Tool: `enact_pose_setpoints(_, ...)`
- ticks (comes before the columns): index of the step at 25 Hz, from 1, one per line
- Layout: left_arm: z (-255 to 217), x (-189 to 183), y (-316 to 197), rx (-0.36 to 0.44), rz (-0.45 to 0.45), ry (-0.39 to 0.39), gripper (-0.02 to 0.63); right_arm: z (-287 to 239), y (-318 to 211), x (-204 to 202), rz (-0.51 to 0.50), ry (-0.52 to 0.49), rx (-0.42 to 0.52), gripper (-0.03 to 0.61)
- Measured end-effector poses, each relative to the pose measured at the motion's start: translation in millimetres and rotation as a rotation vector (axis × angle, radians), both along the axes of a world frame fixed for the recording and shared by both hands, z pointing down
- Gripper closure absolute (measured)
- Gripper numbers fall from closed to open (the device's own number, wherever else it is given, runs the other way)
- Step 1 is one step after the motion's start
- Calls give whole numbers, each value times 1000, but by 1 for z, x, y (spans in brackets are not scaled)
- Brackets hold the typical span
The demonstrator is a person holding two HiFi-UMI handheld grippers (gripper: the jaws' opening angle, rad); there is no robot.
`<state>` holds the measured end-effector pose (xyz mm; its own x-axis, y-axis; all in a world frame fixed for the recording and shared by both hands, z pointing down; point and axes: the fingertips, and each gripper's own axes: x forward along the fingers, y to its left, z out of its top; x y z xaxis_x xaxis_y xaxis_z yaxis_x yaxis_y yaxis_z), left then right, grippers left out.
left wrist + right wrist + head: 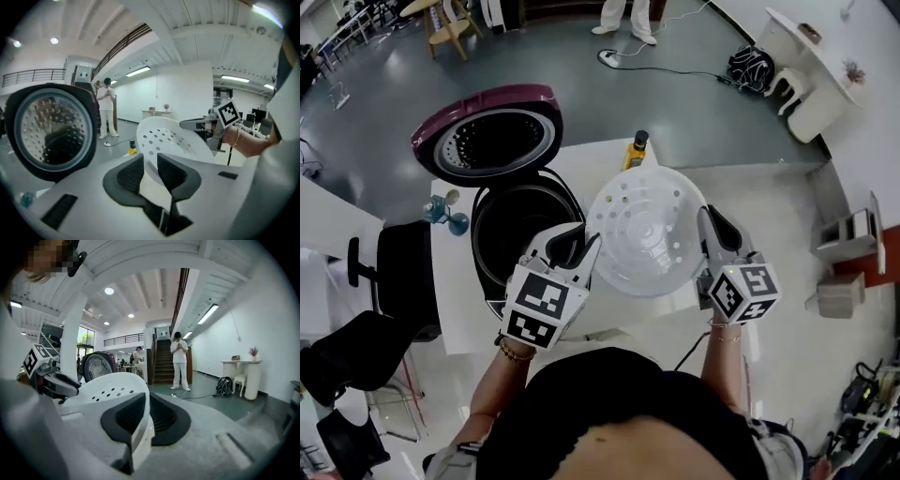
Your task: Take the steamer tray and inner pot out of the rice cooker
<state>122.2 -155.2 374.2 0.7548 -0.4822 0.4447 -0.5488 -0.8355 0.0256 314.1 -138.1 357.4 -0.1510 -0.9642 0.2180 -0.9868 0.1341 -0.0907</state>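
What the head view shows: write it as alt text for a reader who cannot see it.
The left gripper and right gripper clamp opposite rims of a white perforated steamer tray, held beside an open rice cooker, its maroon lid raised, on a white table.

Both arms reach forward from the body with elbows bent, the forearms spread a little apart. The left gripper (579, 246) points ahead and slightly inward, its jaws pinched on the near-left rim of the steamer tray (642, 230). The right gripper (711, 228) mirrors it (marker cube turned up toward the head), its jaws nipped on the opposite rim. Each wrist wears a bracelet (516, 353).
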Motion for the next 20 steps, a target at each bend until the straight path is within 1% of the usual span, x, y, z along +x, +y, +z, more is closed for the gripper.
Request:
enact_pose_setpoints(2, 5, 29, 19, -37, 51, 16, 529, 9, 24, 29, 44, -10, -30, 546)
enact_pose_setpoints(5, 21, 64, 48, -69, 113, -23, 529, 25, 57, 63, 85, -32, -77, 546)
enact_pose_setpoints(7, 34, 81, 64, -84, 134, -36, 529, 39, 76, 80, 97, -41, -106, 546)
enact_pose_setpoints(8, 40, 88, 70, -105, 138, -21, 529, 46, 83, 87, 96, -47, -116, 546)
enact_pose_setpoints(10, 56, 98, 82, -185, 135, 26, 532, 62, 92, 98, 76, -30, -136, 546)
enact_pose_setpoints(11, 66, 102, 88, -229, 131, 39, 538, 71, 95, 102, 61, -4, -148, 546)
enact_pose_setpoints(12, 78, 105, 95, -264, 128, 35, 544, 79, 97, 105, 44, 21, -160, 546)
enact_pose_setpoints(15, 122, 110, 110, -327, 118, -34, 546, 110, 95, 111, -11, 29, -206, 546)
enact_pose_setpoints(18, 164, 104, 112, -420, 63, -70, 546, 153, 85, 107, -69, 26, -274, 546)
enact_pose_setpoints(20, 188, 96, 110, -473, 22, -95, 546, 182, 77, 100, -110, 0, -311, 546)
